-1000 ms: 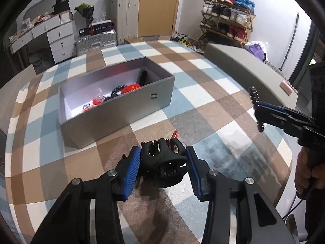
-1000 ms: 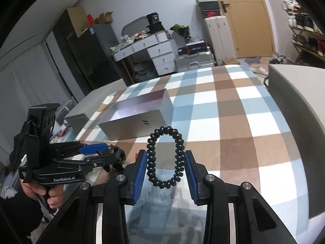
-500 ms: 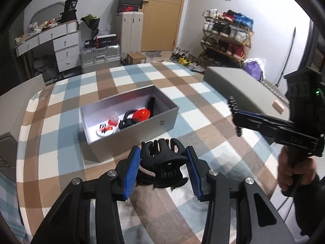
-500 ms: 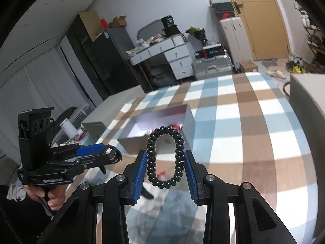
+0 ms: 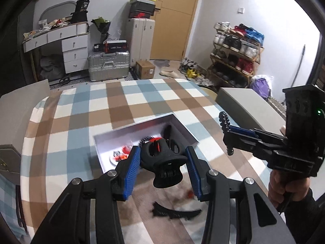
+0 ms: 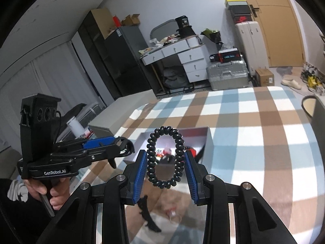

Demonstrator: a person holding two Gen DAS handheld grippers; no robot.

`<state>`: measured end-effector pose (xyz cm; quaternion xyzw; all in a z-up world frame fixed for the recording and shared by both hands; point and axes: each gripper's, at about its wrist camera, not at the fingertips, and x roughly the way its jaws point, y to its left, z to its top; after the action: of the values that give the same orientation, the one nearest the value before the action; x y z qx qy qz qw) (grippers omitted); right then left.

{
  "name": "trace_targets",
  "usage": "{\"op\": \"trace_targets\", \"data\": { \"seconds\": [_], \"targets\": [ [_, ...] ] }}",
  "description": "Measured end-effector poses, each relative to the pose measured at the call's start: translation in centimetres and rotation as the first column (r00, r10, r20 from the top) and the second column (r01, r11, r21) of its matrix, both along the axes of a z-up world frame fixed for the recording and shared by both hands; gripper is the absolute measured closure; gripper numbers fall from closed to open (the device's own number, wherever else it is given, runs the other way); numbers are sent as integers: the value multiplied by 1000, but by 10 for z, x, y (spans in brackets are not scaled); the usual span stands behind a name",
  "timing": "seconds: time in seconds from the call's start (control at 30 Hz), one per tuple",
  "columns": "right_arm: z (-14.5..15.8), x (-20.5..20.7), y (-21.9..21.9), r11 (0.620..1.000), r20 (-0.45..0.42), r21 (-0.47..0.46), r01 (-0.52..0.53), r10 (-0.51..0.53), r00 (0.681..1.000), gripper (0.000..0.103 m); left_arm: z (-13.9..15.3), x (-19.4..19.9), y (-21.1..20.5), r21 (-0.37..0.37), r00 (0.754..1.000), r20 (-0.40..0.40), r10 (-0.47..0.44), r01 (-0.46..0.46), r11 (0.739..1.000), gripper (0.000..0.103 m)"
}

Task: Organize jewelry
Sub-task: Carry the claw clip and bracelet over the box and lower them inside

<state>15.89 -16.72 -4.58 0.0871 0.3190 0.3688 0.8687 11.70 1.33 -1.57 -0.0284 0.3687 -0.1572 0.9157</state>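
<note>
- Left wrist view: the left tool [image 5: 162, 163] pinches a black claw hair clip [image 5: 163, 162] between its blue pads, the clip's teeth pointing away from the camera and its spring end hanging toward it.
- The clip is held in the air above the near wall of an open grey box [image 5: 105, 142], which sits on the checked surface [image 5: 81, 109] toward its near edge.
- Inside the box lie red and black pieces, too blurred to name.
- A black curved hair piece [image 5: 176, 213] lies on the surface at its near edge, below the left tool.
- Right wrist view: the right tool [image 6: 165, 165] grips a black spiral hair tie [image 6: 165, 158], squeezed into an upright oval between the blue pads.
- The tie hangs in the air in front of the same box [image 6: 210, 142], whose open top shows behind it.
- Both tools are off the surface, side by side and apart, each held by a hand on its grip.
</note>
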Motion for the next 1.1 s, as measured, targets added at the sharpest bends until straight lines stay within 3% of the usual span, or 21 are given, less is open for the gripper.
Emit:
{"op": "trace_targets", "data": {
  "seconds": [0.6, 1.1],
  "targets": [
    [-28, 68, 66, 990, -70, -135, -46, 37, 997, 67, -31, 51, 23, -30, 996, -84, 28, -30, 999, 64],
    [-45, 80, 85, 973, -86, -222, -58, 40, 995, 67, -46, 61, 23, -44, 990, -141, -14, 8, 999, 64]
  ]
}}
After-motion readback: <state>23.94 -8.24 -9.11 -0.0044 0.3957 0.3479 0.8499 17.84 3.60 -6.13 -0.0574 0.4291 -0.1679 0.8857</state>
